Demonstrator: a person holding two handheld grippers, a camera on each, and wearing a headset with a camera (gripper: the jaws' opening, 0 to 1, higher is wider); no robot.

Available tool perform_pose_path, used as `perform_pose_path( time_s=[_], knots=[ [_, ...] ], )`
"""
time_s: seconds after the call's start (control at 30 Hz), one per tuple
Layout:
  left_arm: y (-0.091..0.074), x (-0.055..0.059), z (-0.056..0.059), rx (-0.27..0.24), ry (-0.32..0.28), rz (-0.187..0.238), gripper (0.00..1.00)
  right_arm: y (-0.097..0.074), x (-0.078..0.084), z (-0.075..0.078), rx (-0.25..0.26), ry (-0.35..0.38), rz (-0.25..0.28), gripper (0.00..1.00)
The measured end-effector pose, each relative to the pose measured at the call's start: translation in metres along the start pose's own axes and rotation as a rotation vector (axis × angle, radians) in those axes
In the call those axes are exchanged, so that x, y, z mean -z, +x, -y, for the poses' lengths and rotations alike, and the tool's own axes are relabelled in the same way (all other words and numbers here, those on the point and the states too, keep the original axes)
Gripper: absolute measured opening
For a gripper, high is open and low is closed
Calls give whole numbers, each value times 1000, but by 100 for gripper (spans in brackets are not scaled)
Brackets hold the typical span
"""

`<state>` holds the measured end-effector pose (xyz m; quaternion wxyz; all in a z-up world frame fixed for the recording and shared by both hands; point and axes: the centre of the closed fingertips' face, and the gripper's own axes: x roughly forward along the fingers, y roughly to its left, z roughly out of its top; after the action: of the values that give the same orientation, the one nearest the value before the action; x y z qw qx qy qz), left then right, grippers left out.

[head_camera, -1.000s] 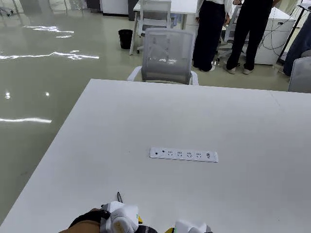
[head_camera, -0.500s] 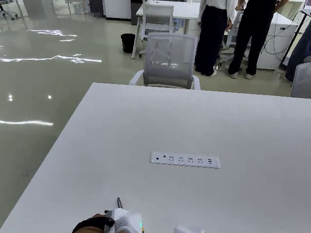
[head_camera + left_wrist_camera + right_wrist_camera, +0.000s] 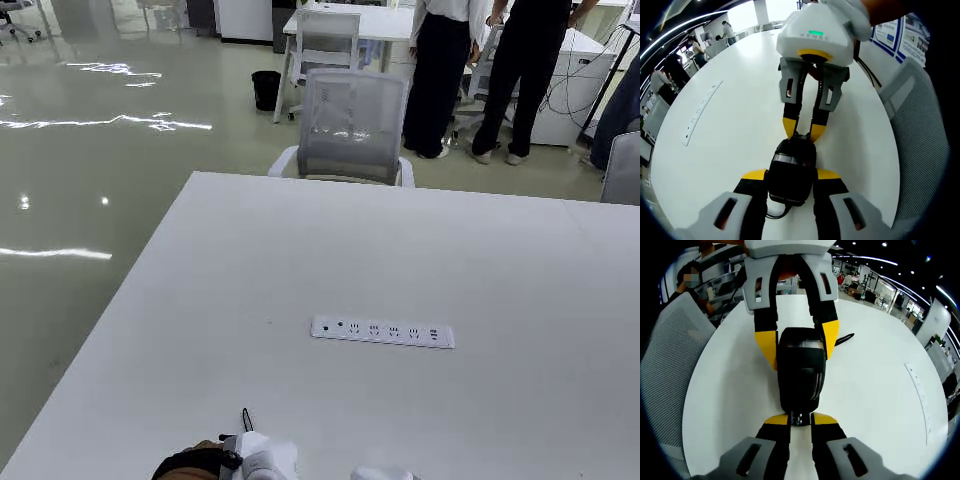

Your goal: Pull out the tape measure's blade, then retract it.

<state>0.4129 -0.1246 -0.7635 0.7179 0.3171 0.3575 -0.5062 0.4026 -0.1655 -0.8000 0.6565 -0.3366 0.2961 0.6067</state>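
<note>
Tape measure (image 3: pixel 792 167): a black case with a glossy band is sitting low over the white surface (image 3: pixel 730 130), spanning the gap between both tongs; a black strap is trailing from its rear end.
Left tongs (image 3: pixel 792 175): the jaws are standing part-open at case width, clamping the two flat sides of the case.
Right tongs (image 3: pixel 800 419): the jaws are standing almost closed, their yellow tips pinching the small metal blade end at the front of the case.
Contact with surface: cannot tell.
</note>
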Motion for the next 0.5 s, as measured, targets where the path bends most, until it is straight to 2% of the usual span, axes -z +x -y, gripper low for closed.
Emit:
perform_pose_path(
  time_s=[0.1, 0.3, 0.5],
  knots=[
    [0, 1, 1, 1, 33, -7, 31, 0, 0, 0, -12, 23, 0, 14],
    [-1, 1, 1, 15, 27, 6, 29, 0, 1, -1, -22, -11, -14, 13],
    [0, 1, 1, 20, 12, -7, 29, 0, 1, 0, -30, -31, -30, 13]
  ],
)
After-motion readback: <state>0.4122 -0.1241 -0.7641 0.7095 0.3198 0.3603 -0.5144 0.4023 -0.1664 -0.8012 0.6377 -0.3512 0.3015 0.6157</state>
